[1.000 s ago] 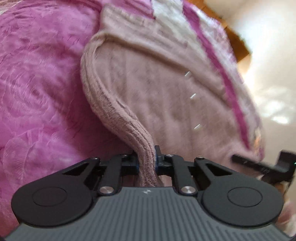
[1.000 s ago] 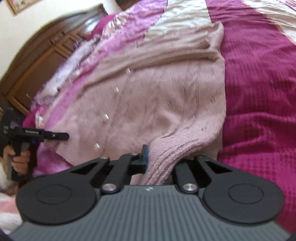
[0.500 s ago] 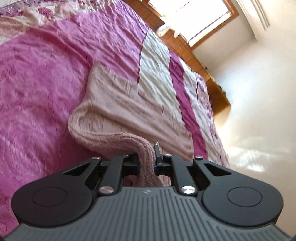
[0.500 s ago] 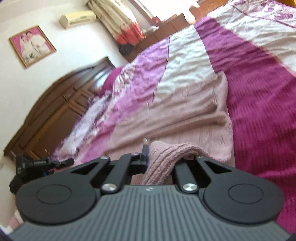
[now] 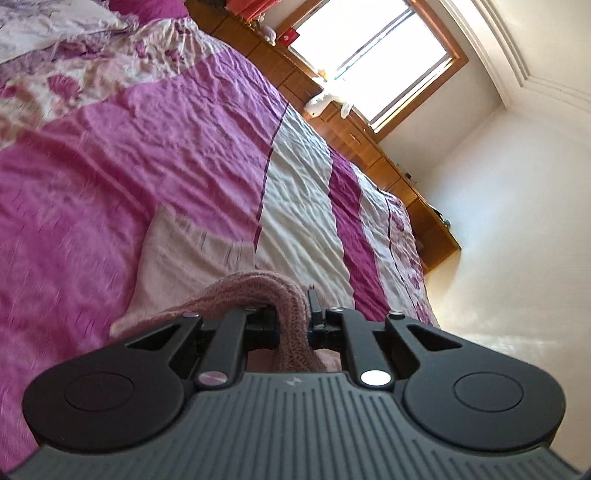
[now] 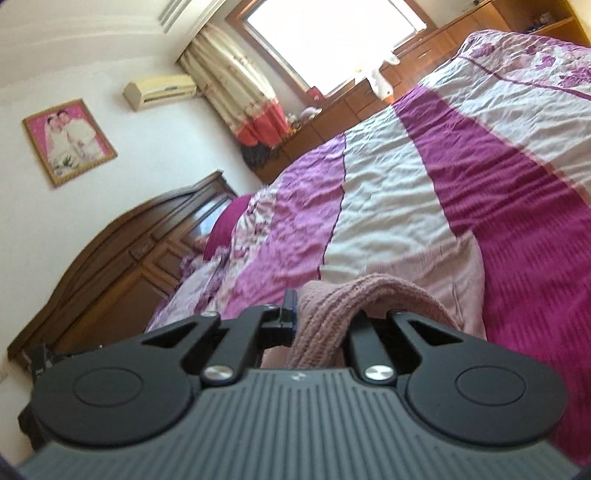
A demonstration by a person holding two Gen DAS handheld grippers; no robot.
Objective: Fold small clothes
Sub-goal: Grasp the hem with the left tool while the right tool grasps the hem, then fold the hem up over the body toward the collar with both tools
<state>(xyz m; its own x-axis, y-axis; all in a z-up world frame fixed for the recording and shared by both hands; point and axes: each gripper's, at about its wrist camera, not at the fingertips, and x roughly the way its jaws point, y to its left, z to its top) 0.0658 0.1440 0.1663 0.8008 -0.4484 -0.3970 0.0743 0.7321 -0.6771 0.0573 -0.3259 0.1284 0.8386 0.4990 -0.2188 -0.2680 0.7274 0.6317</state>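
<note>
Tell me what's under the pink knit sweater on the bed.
The pink knit sweater lies on the striped bedspread, across its cream and magenta bands. Each claw, left claw and right claw, pinches a lifted edge. Whatever lies beneath the flat part is covered.

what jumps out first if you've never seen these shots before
The pink knit sweater draped through the left gripper at bottom centre, and likewise pinched in the right gripper. Behind it, the magenta-and-white striped bedspread fills most of each view, with a bright window at the top.
</note>
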